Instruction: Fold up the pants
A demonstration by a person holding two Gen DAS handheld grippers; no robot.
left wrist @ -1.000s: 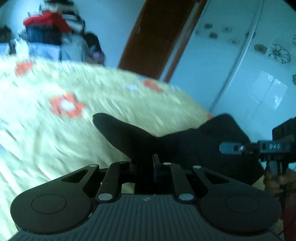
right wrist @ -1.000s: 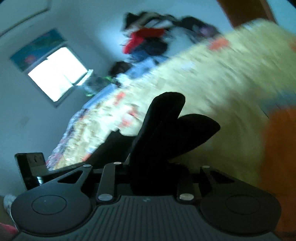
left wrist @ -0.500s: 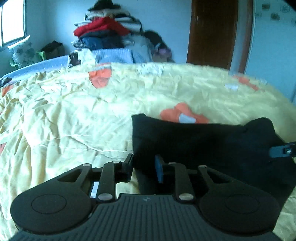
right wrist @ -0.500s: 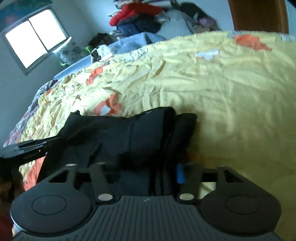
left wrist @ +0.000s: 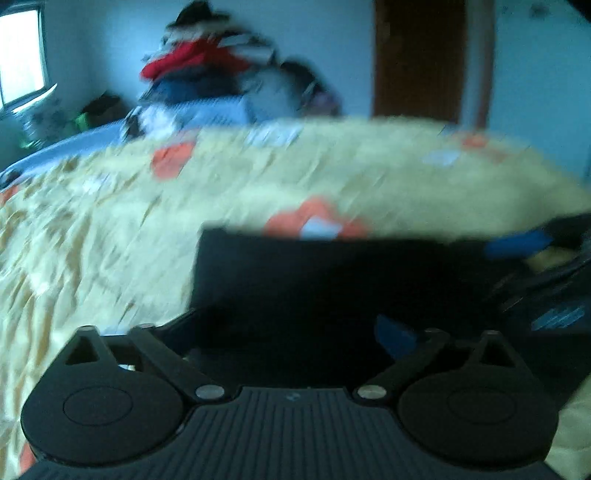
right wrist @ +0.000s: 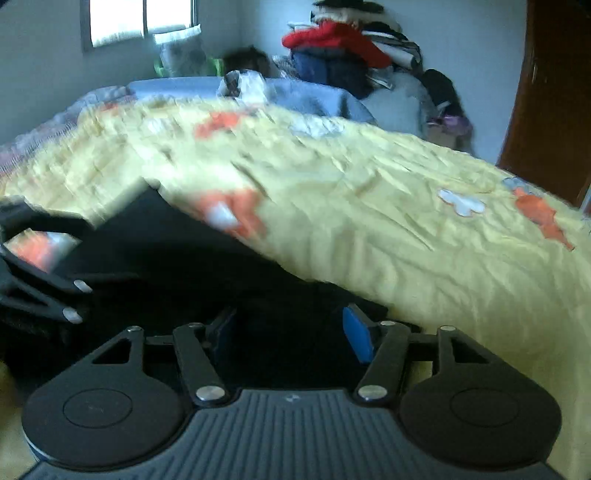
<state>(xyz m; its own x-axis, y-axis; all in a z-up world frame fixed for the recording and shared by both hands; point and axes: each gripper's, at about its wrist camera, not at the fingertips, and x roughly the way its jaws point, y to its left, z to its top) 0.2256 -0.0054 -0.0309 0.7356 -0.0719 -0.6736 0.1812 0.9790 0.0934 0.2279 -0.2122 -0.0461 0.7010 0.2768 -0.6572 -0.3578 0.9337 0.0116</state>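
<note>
The black pants lie folded flat on the yellow bedspread; in the right wrist view they spread to the left. My left gripper is open just above the pants' near edge, holding nothing. My right gripper is open over the pants' near right edge, its blue pad showing. The right gripper shows at the right edge of the left wrist view. The left gripper shows at the left edge of the right wrist view. Both views are blurred.
A pile of clothes rises behind the bed. A brown door stands at the back right. A window is at the back left. A blue blanket lies at the bed's far end.
Both grippers have opened wide and let go of the pants, which now lie flat. Both cameras are moving, with blur.
</note>
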